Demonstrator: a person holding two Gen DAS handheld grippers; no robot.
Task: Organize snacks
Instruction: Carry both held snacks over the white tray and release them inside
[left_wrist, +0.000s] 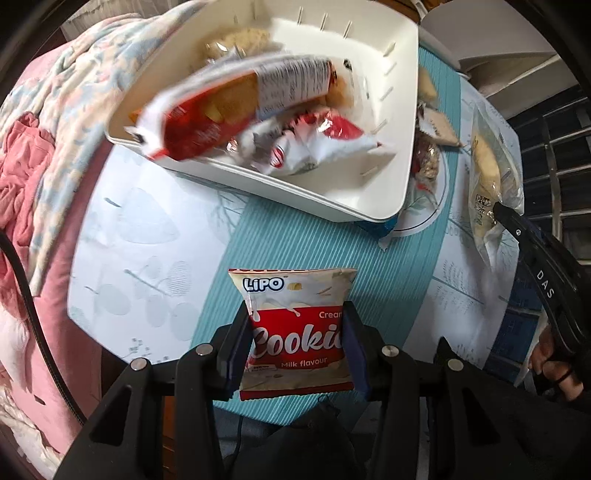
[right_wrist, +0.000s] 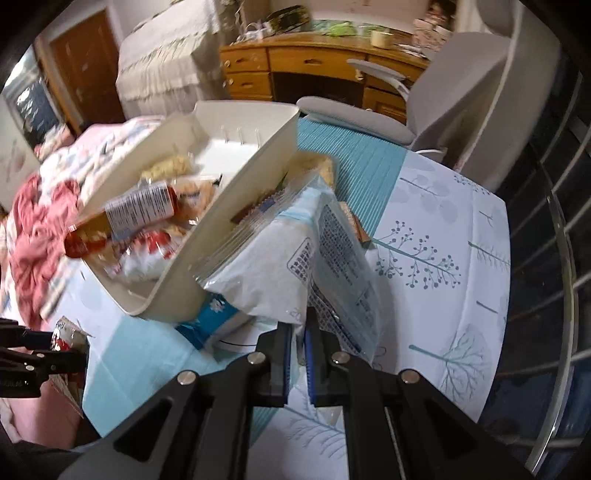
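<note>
Nearest: left gripper (left_wrist: 297, 343), jaws clamped on a red-and-white Lipo cookie packet (left_wrist: 295, 325), held upright above the tablecloth. Right gripper (right_wrist: 297, 354), jaws clenched on the edge of a pale blue-and-white snack bag (right_wrist: 291, 254), held off the surface.

Surface: table under a tablecloth (right_wrist: 436, 236), teal ribbed centre panel, white borders printed with trees and leaves.

Middle: white plastic basket (left_wrist: 399, 122), slotted walls, left of the lifted bag; holds several red-and-white wrapped snacks (left_wrist: 236, 107) in a heap. More packets lie just right of the basket.

Left: pink and floral bedding (left_wrist: 44, 147).

Far: grey office chair (right_wrist: 436, 107), wooden desk with drawers (right_wrist: 303, 62), brown door (right_wrist: 85, 70) far left.
</note>
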